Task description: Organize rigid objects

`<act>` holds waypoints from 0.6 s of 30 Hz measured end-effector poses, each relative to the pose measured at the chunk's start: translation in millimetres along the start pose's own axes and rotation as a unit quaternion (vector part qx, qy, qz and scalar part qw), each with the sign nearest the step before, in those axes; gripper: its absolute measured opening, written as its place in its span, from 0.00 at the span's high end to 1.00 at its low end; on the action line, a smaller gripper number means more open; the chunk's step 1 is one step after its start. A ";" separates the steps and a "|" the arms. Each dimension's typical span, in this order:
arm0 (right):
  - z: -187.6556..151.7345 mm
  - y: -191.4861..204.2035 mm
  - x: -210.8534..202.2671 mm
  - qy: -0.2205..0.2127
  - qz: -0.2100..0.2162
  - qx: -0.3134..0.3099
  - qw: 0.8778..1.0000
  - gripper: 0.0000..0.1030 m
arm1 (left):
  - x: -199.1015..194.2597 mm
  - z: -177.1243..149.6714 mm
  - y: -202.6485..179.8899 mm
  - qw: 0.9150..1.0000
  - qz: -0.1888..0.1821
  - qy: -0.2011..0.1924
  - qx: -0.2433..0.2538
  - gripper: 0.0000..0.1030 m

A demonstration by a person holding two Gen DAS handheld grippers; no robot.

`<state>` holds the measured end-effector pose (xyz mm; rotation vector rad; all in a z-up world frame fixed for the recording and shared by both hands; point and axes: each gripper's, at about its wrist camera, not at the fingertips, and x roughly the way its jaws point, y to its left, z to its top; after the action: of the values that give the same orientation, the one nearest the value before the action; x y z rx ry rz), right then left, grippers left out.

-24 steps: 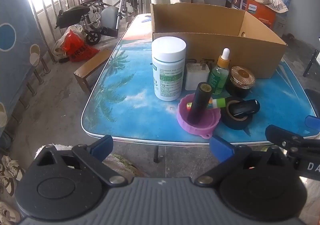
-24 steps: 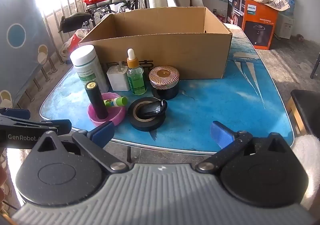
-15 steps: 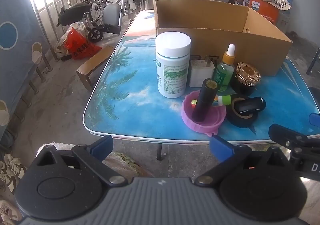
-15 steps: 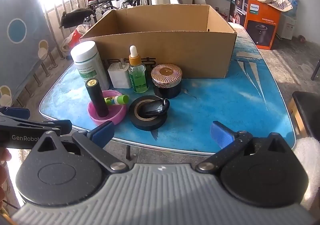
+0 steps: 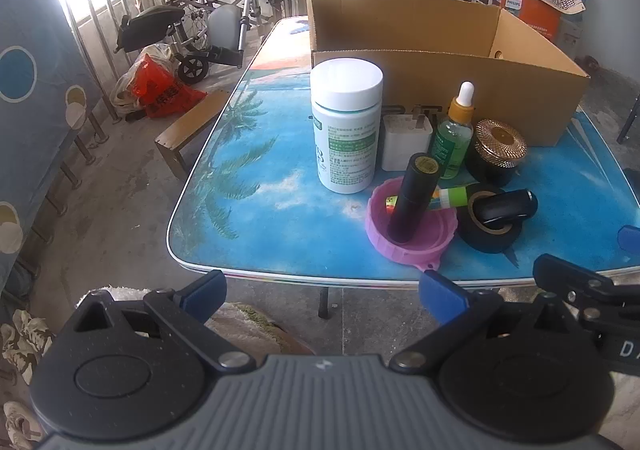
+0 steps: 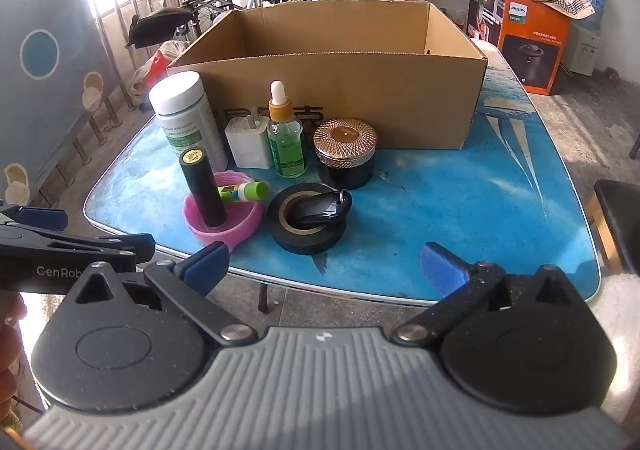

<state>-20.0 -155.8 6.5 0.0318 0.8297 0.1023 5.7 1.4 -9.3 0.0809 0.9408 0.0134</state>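
Both tools hang short of the worktop's near edge, each with its blue-padded fingers spread wide and holding nothing: the left tool (image 5: 322, 292) and the right tool (image 6: 324, 260). On the blue worktop (image 6: 480, 210) the open cardboard box (image 6: 340, 90) stands at the back. Just in front of it, in a row: white pill bottle (image 5: 346, 126), white charger plug (image 5: 406, 142), green dropper bottle (image 5: 454, 134), and black jar with a gold lid (image 5: 498, 150). Nearer, a pink dish (image 5: 408, 230) holds an upright black tube (image 5: 414, 198) and what looks like a green-capped lip balm (image 6: 244, 192), partly hidden. Beside it, black tape roll (image 6: 308, 226) carries a black key fob (image 6: 324, 206).
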 end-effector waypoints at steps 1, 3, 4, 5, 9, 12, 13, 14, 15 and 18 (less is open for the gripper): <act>-0.1 0.4 -0.3 -0.001 0.000 0.000 1.000 0.01 | -0.1 0.1 0.1 1.000 0.001 0.000 0.000 0.00; 1.4 -1.0 0.2 -0.001 0.000 0.001 1.000 0.01 | -0.6 0.5 0.4 1.000 0.003 -0.001 0.001 0.00; 1.5 -1.1 0.4 -0.001 -0.001 0.002 1.000 0.01 | -0.7 0.3 0.6 1.000 0.003 -0.001 0.001 0.00; 1.4 -1.1 0.4 -0.001 -0.001 0.002 1.000 0.01 | -0.8 0.4 0.9 1.000 0.004 -0.001 0.001 0.00; 1.2 -2.3 0.0 0.000 -0.001 0.004 1.000 0.01 | -0.5 0.2 0.9 1.000 0.006 -0.001 0.001 0.00; 1.2 -2.2 0.0 0.000 -0.002 0.003 1.000 0.01 | -0.4 0.2 0.8 1.000 0.006 -0.001 0.002 0.00; 1.3 -2.3 0.2 0.000 -0.002 0.003 1.000 0.01 | -0.4 0.2 0.7 1.000 0.006 -0.001 0.002 0.00; 1.0 -2.3 0.4 0.000 -0.002 0.003 1.000 0.01 | -0.4 0.2 0.8 1.000 0.006 -0.001 0.002 0.00; 1.1 -2.3 0.3 0.000 -0.002 0.003 1.000 0.01 | -0.2 0.0 0.9 1.000 0.006 -0.001 0.001 0.00; 1.1 -2.3 0.4 0.001 -0.002 0.003 1.000 0.01 | -0.2 0.1 0.8 1.000 0.006 0.000 0.002 0.00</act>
<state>-18.8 -158.1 6.8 0.0348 0.8313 0.0959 5.7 2.2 -9.0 0.0905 0.9397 0.0230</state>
